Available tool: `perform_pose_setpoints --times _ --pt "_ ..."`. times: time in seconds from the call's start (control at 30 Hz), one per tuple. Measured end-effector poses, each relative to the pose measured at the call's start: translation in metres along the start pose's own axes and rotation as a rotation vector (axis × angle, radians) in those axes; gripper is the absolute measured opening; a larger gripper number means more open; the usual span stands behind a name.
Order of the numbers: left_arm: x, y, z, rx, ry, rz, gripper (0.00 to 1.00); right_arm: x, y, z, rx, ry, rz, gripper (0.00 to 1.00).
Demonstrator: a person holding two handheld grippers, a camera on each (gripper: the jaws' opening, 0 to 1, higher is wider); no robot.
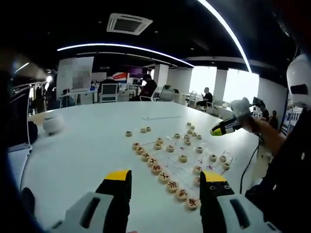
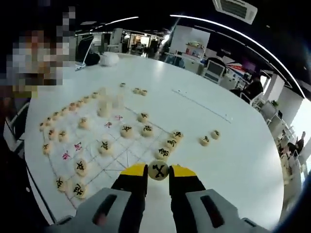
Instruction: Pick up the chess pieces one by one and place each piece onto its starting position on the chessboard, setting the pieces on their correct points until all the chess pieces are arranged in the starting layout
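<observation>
— Right claw point(image 2: 158, 175) clenched on a chess piece point(image 2: 158, 170), held by its rim above the near edge of the chessboard point(image 2: 127, 156); left claw point(image 1: 165, 187) hangs released over the white table point(image 1: 82, 145).

— How will it handle?

— Probably light, stiff, a bit slippery; grip the rim. Black character on top; can't read it.

- Curved white ceiling light strips point(image 1: 126, 47) glow against a dark ceiling.
- Bright windows point(image 1: 228, 85) blow out to white glare.
- The glossy white round table point(image 2: 233, 145) is evenly lit; shadows faint.
- Fisheye bending and softness grow toward the edges.
</observation>
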State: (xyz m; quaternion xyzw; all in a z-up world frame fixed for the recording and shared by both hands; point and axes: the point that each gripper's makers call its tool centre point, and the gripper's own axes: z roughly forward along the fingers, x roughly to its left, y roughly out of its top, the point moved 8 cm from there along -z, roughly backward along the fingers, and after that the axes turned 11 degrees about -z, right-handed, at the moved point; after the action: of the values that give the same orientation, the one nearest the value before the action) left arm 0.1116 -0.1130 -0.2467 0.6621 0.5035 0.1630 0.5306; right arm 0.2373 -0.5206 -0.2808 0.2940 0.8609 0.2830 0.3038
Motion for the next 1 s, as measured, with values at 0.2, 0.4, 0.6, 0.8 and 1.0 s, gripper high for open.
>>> perform_pose_setpoints --times 0.2,0.4,0.6,0.8,1.0 --pt "0.007 -0.005 -0.005 0.002 0.018 -0.014 0.57 0.007 -0.003 0.018 0.029 0.019 0.019 0.19" --pt "0.01 -0.006 -0.006 0.0 0.019 -0.019 0.57 0.012 -0.003 0.024 0.036 0.022 0.028 0.19" --pt "0.01 -0.007 -0.006 0.003 0.015 -0.021 0.57 0.014 -0.002 0.027 0.038 0.02 0.033 0.19" --pt "0.01 -0.008 -0.006 0.002 0.016 -0.022 0.57 0.014 -0.004 0.028 0.036 0.02 0.035 0.19" --pt "0.008 -0.007 -0.006 0.006 0.018 -0.019 0.57 0.013 -0.004 0.019 -0.017 0.015 0.051 0.26"
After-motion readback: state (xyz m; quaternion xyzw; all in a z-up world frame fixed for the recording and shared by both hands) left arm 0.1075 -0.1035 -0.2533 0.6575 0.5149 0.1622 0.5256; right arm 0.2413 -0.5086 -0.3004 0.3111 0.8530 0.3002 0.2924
